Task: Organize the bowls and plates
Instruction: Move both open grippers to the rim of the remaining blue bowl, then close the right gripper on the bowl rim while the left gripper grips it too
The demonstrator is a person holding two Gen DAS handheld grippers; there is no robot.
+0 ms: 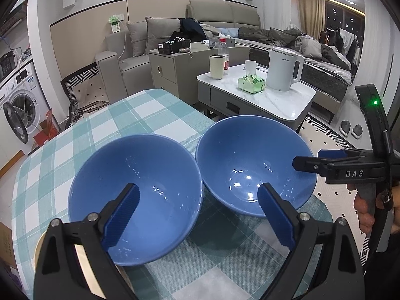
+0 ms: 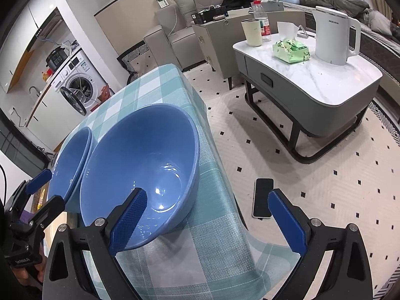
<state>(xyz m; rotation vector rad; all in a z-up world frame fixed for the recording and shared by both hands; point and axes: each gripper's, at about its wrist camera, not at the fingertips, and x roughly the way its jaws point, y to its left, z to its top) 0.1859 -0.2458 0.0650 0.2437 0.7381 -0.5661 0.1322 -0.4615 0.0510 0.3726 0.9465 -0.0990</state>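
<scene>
Two blue bowls stand side by side, rims touching, on a table with a teal checked cloth [image 1: 100,130]. In the left wrist view the left bowl [image 1: 135,200] is nearer and the right bowl [image 1: 255,165] sits by the table's right edge. My left gripper [image 1: 198,215] is open and empty above them, one finger over each bowl. My right gripper [image 1: 308,159] reaches in at the right bowl's right rim. In the right wrist view the right gripper [image 2: 207,221] is open, with its left finger over the right bowl [image 2: 140,170] and its right finger past the table edge.
The right bowl stands close to the cloth's edge [image 2: 212,225]. A phone [image 2: 262,197] lies on the floor below. A white coffee table [image 2: 325,75] with a kettle [image 2: 335,37], a tissue pack and a cup stands beyond. A pale beige object [image 1: 37,250] shows at the lower left, mostly hidden.
</scene>
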